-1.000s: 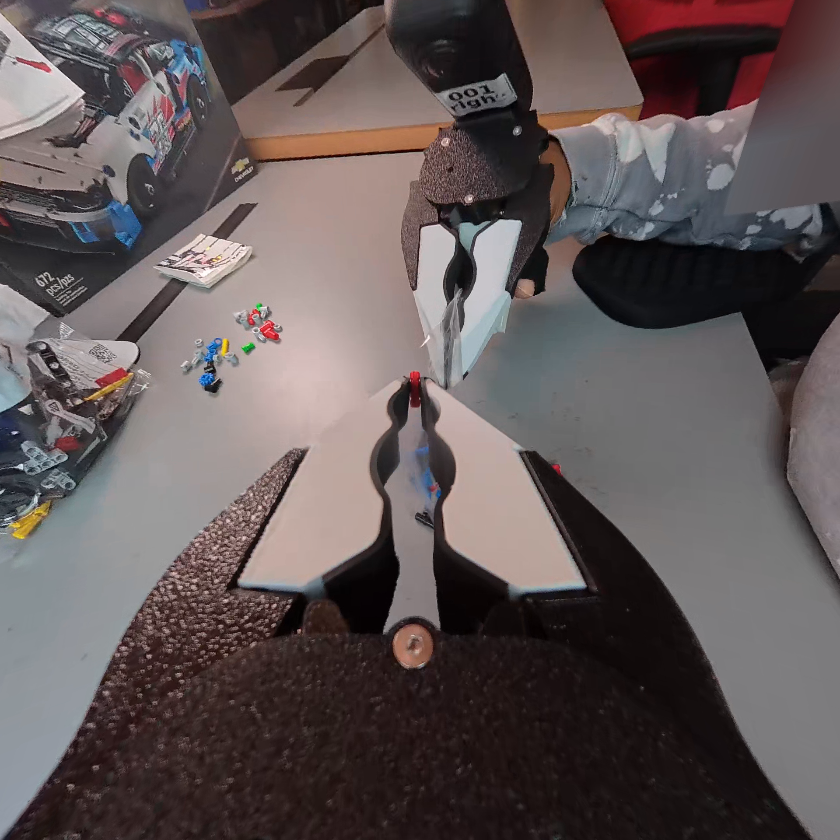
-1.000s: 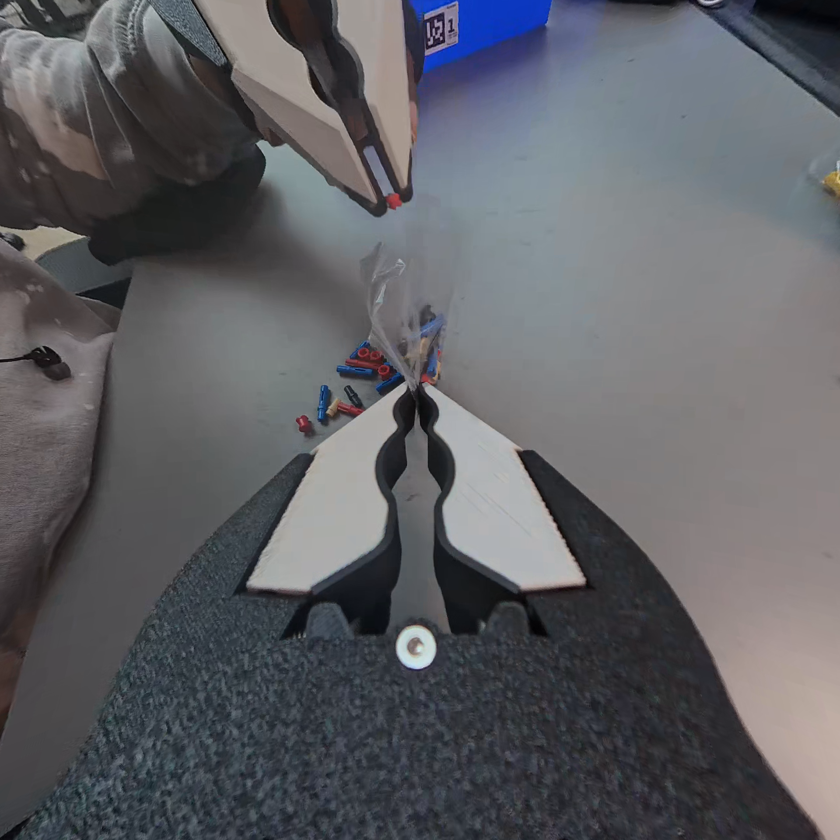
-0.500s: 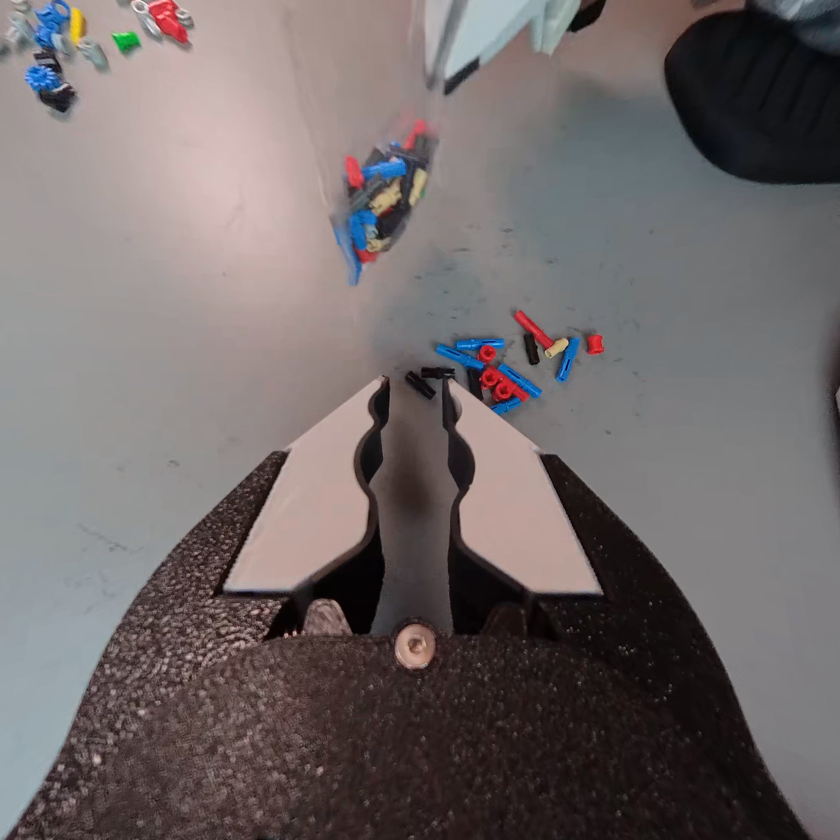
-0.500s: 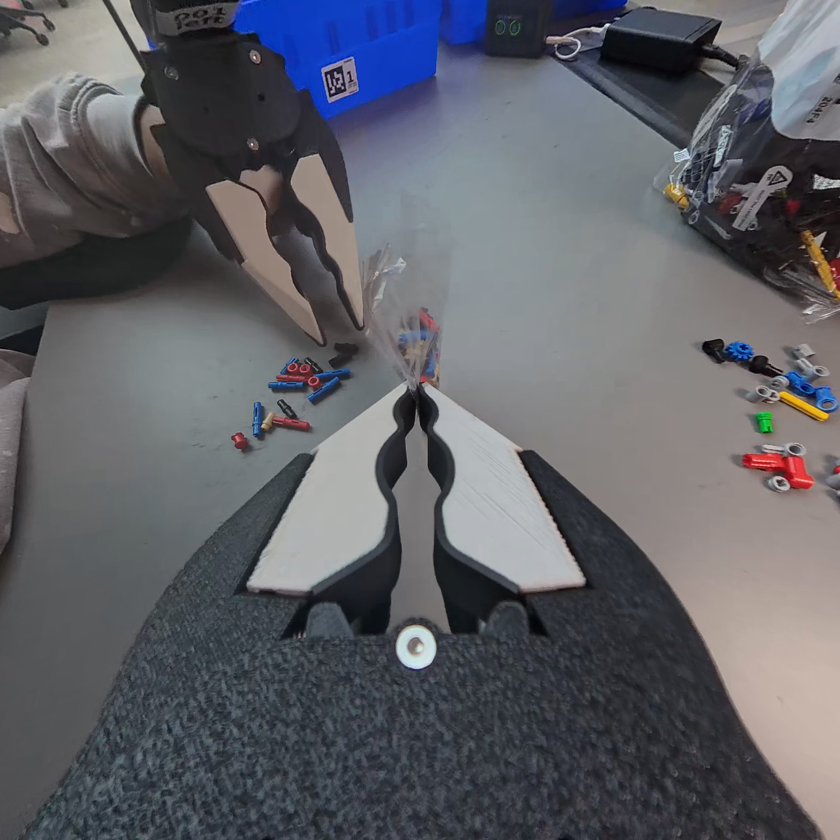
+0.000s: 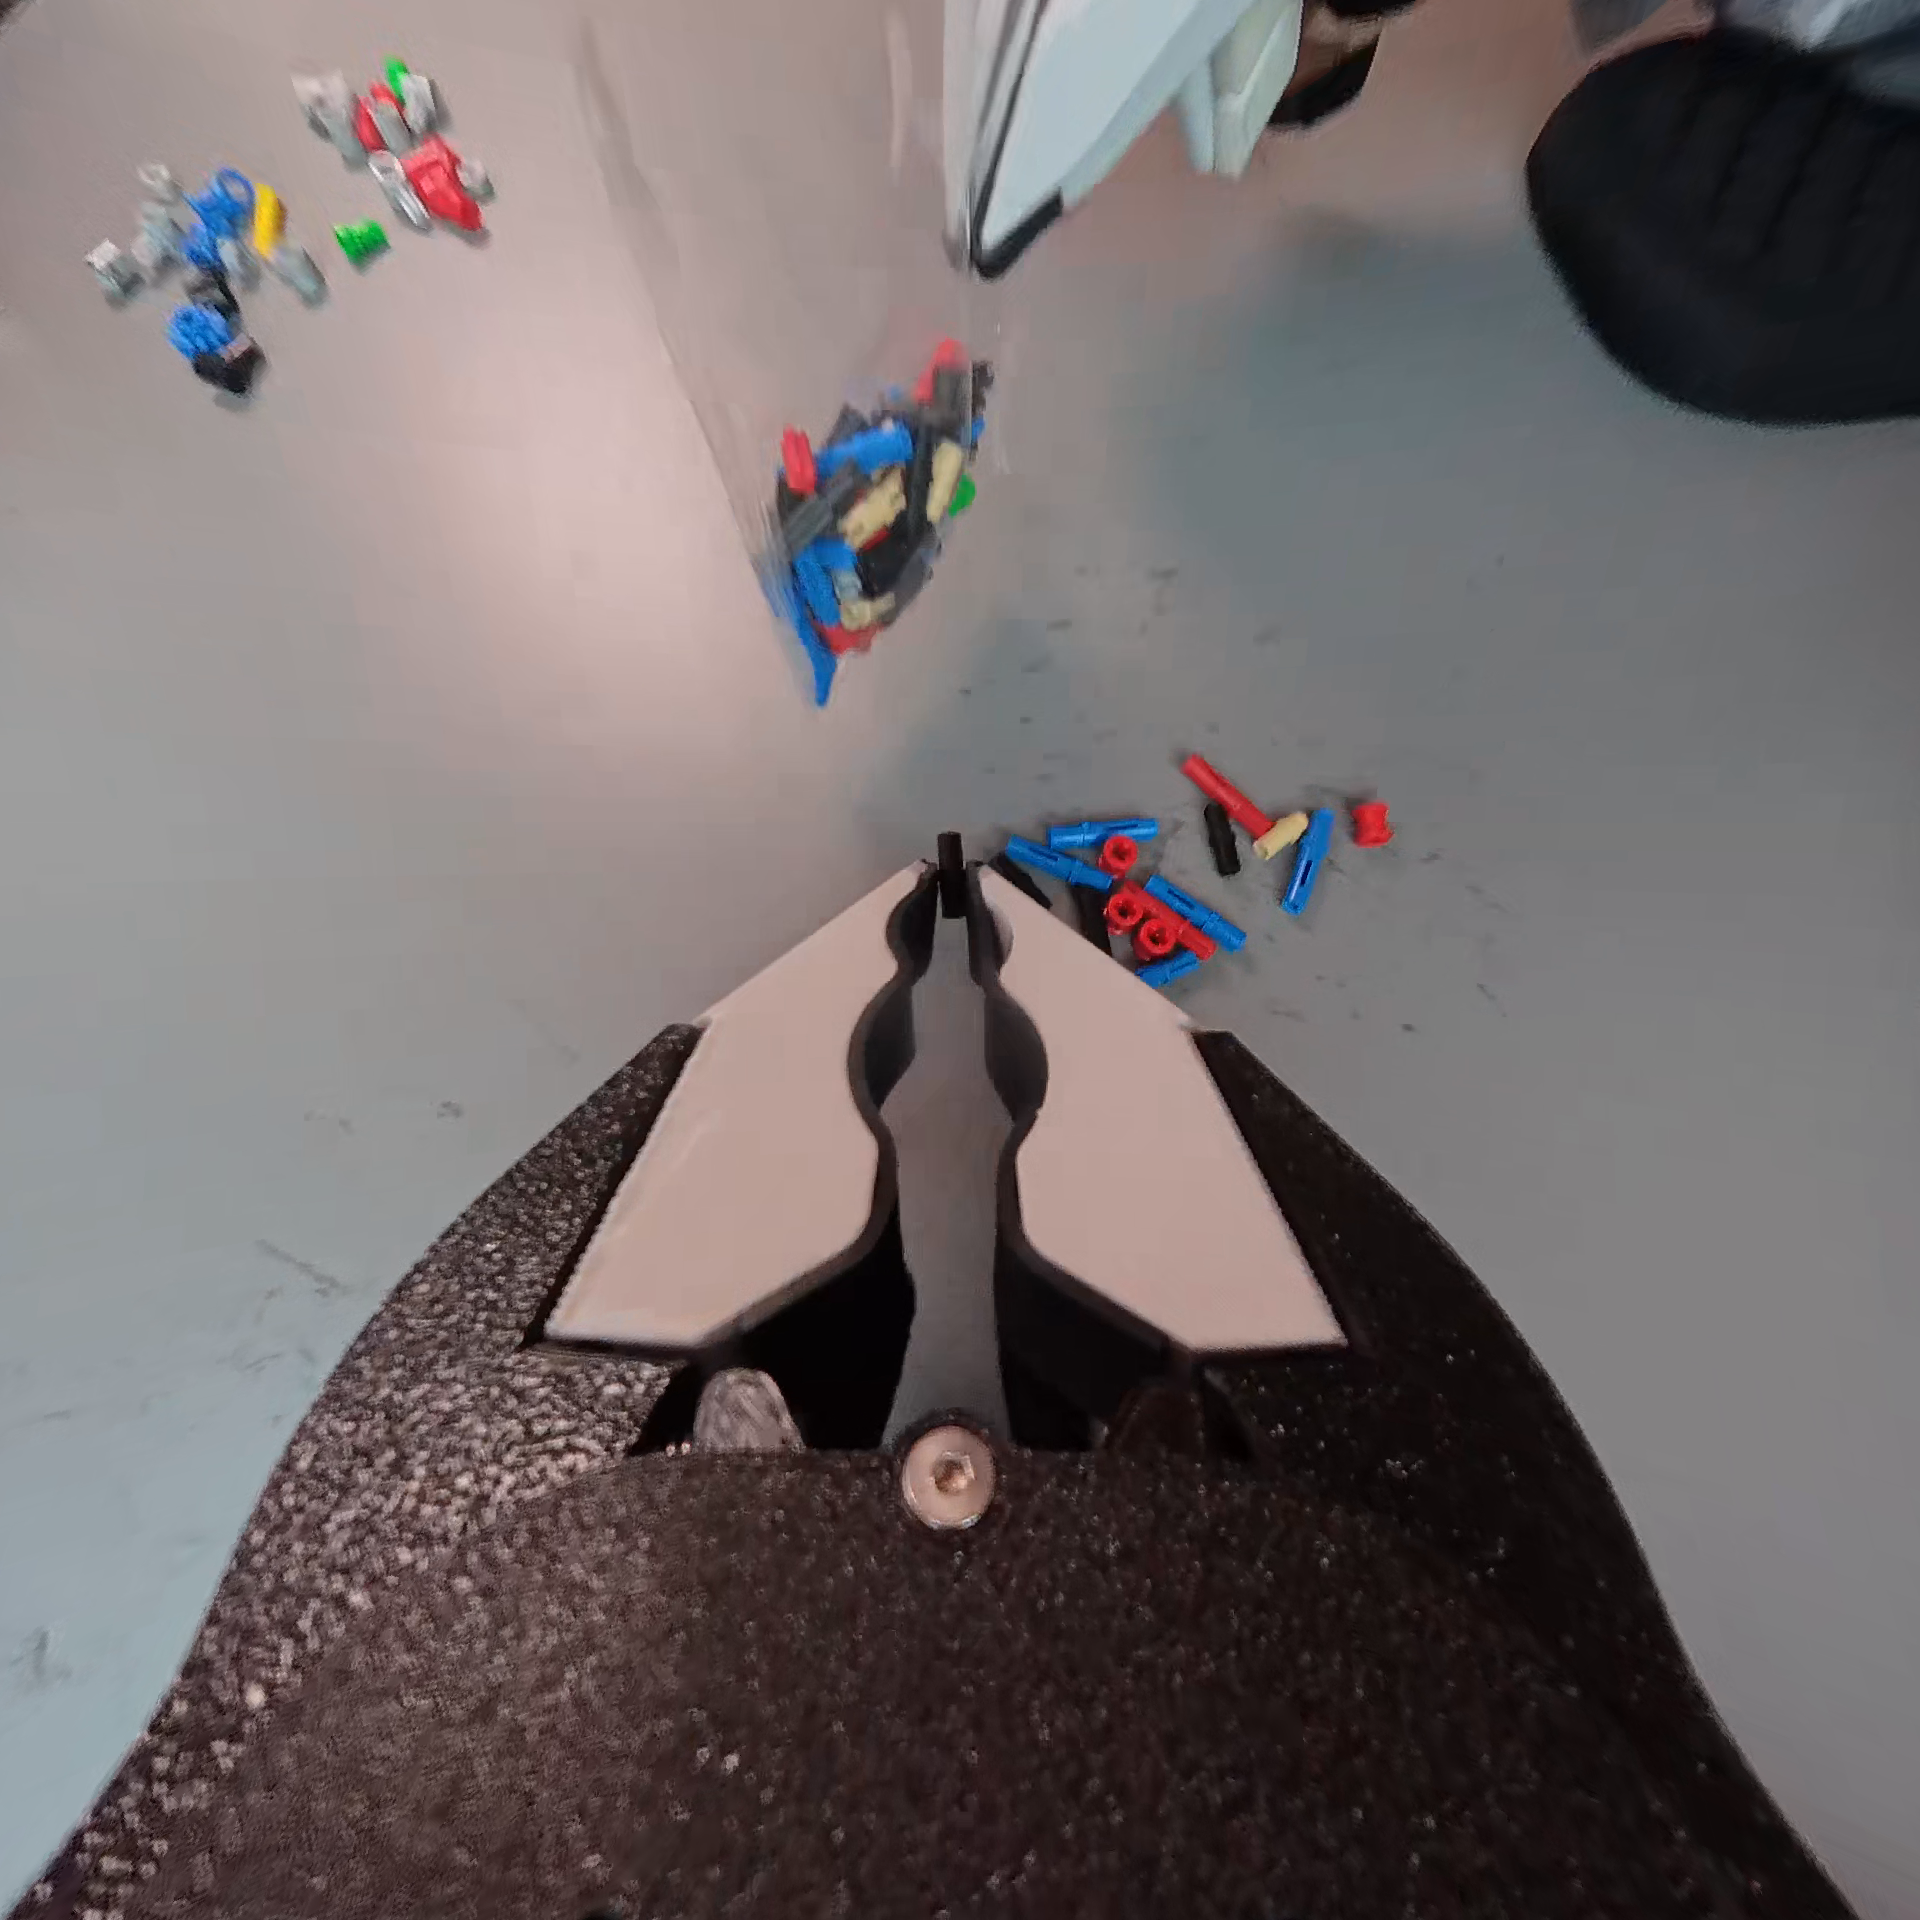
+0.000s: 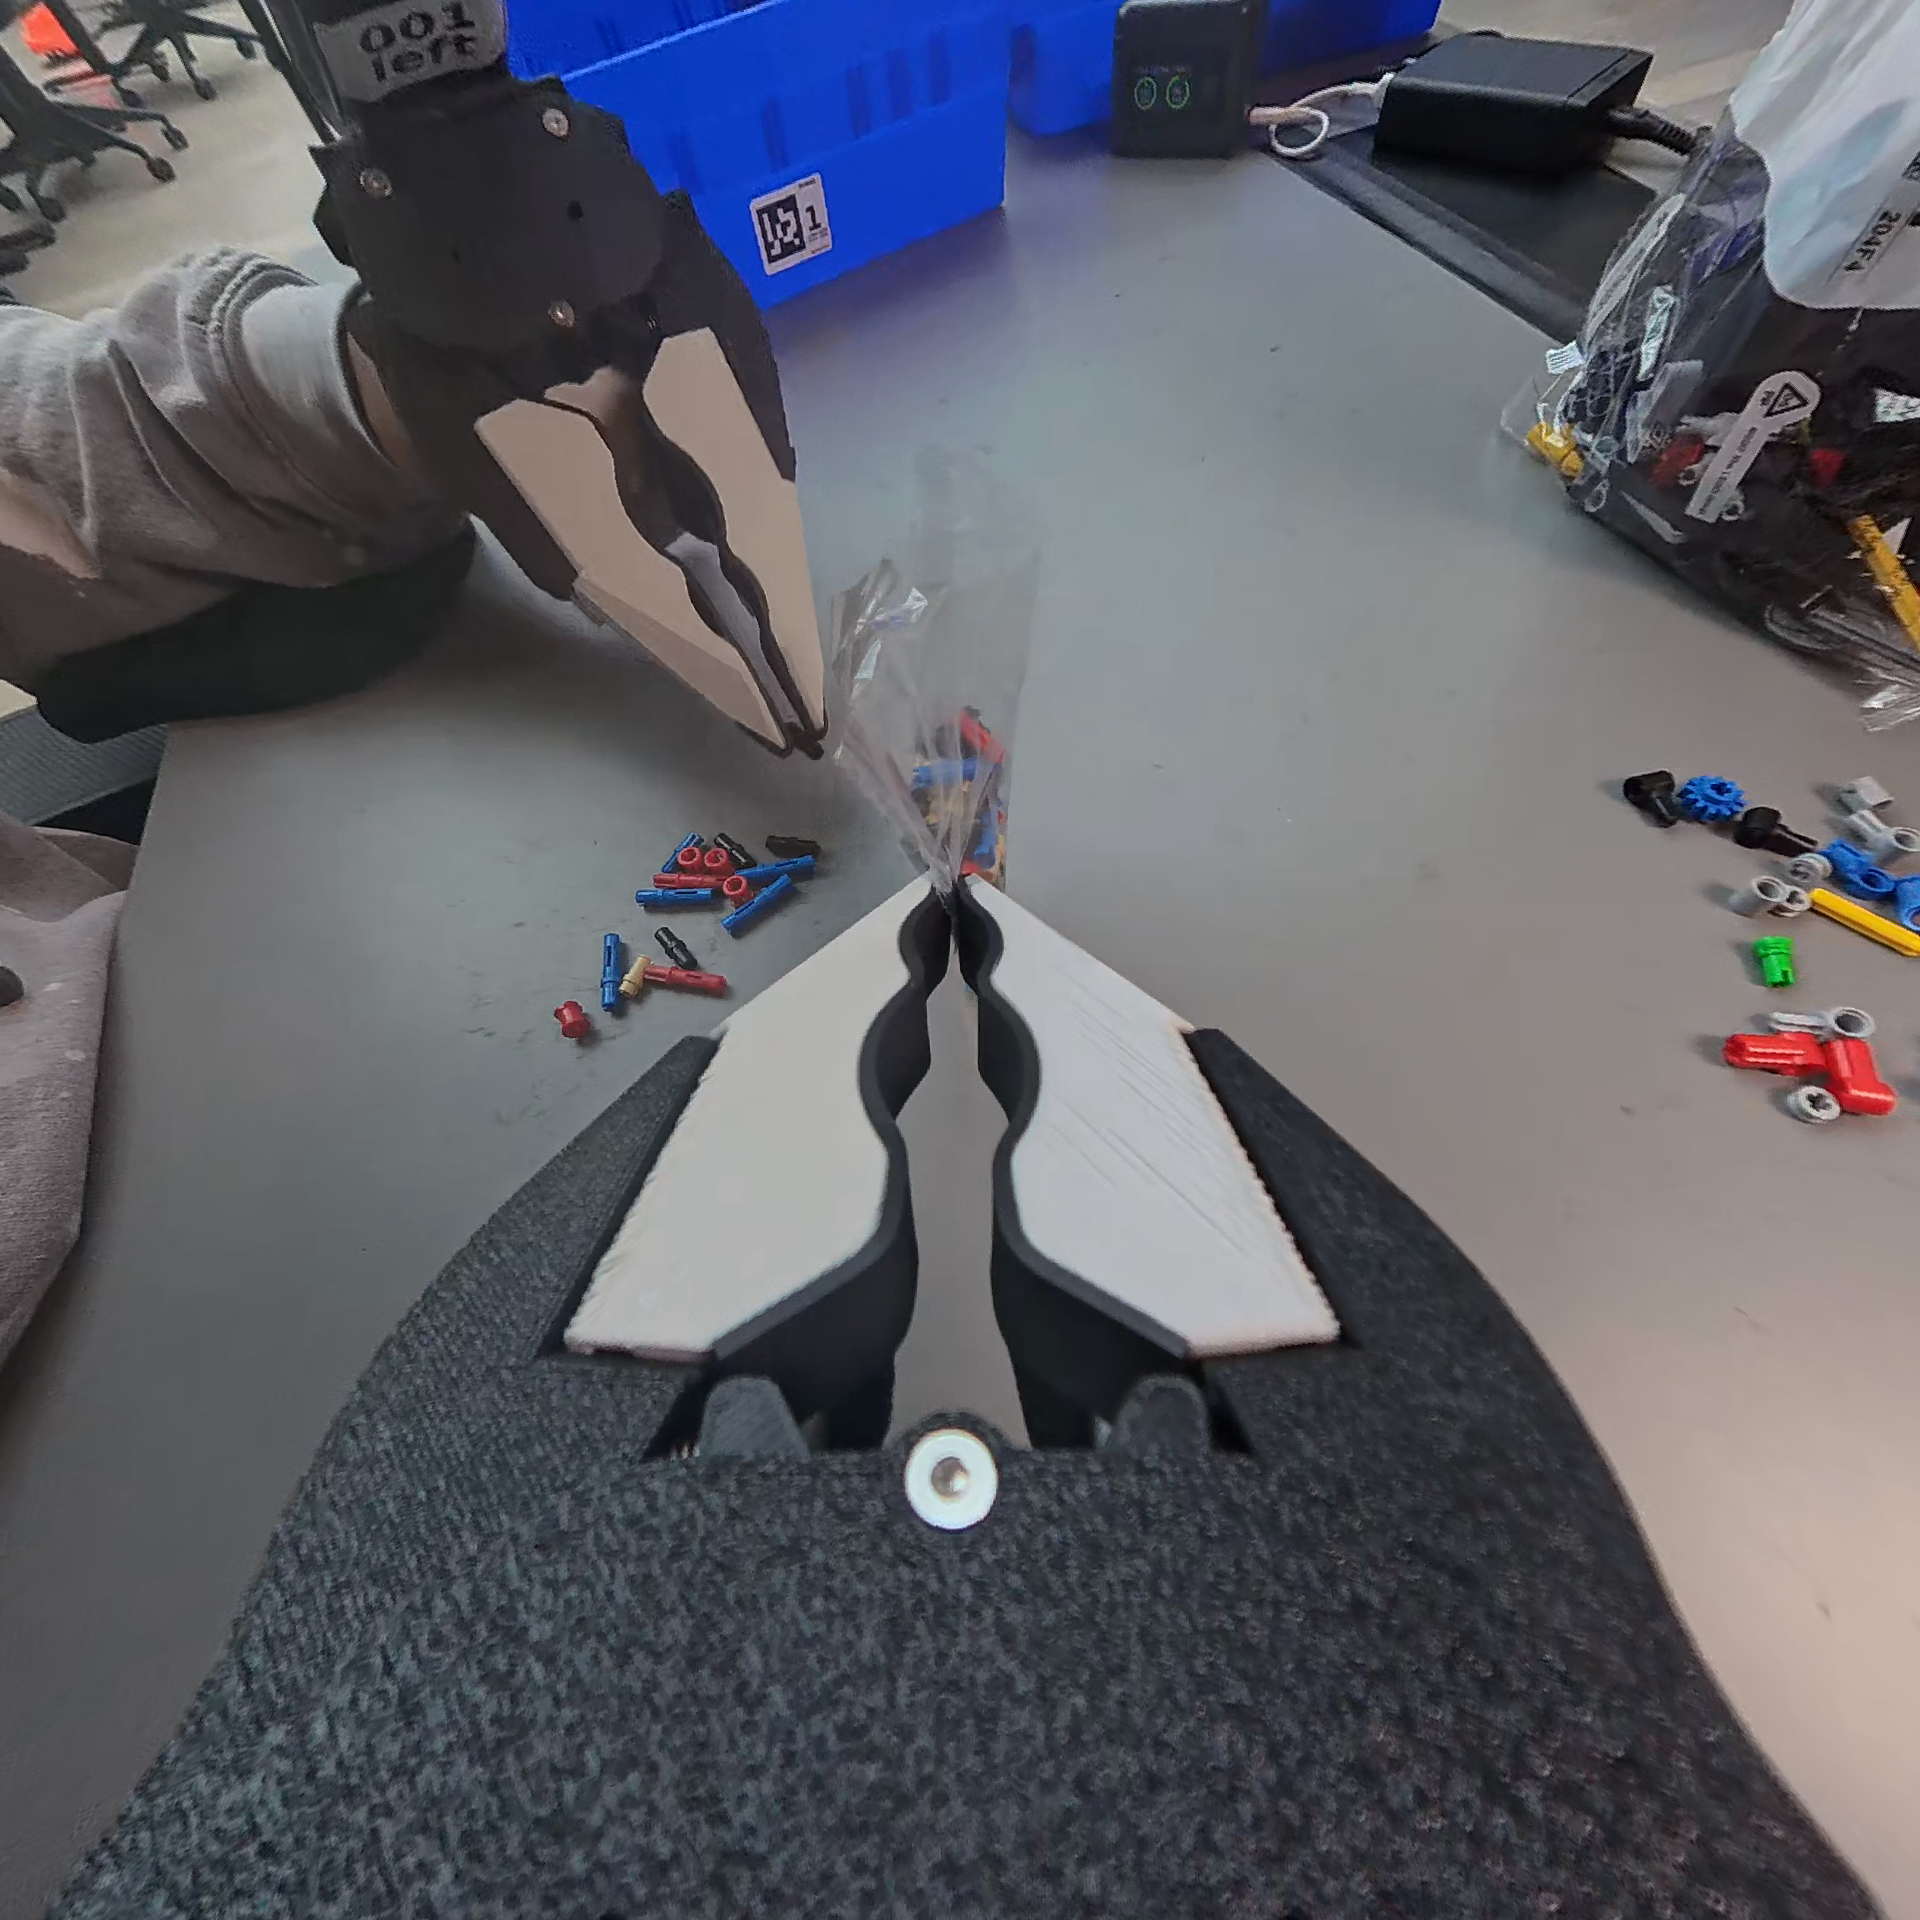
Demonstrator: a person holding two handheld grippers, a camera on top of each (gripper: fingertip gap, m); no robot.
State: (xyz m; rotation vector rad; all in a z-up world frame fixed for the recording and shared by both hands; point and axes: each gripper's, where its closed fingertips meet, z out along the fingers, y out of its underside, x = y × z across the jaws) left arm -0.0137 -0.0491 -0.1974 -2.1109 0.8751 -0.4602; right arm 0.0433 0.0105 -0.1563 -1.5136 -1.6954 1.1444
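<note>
Fingertips of the left gripper are pinched almost together on a small black pin, which stands upright between them just above the grey table. Just beside those tips, toward the person's edge of the table, lies a loose scatter of pins: blue, red, black and one tan, some touching, a lone red bush a little apart at the end. In the right wrist view the same scatter lies on the table below the left gripper, whose fingers slope down with hardly a gap.

Right gripper is clamped tight on the gathered neck of a clear plastic bag; the bag hangs from it with a clump of blue, red, tan and black parts at its bottom, lifted off the table between the two grippers.

Farther along the table, well apart from the pins, sits a second group of mixed pieces: red connector, yellow axle, green pin, blue gear, grey and black bits. Beyond it, near the far corner, is a large clear bag of parts. At the far edge stand a blue bin with a white sticker, a small dark device and a black power adapter. A grey-sleeved forearm rests on a black pad at the near left edge.
</note>
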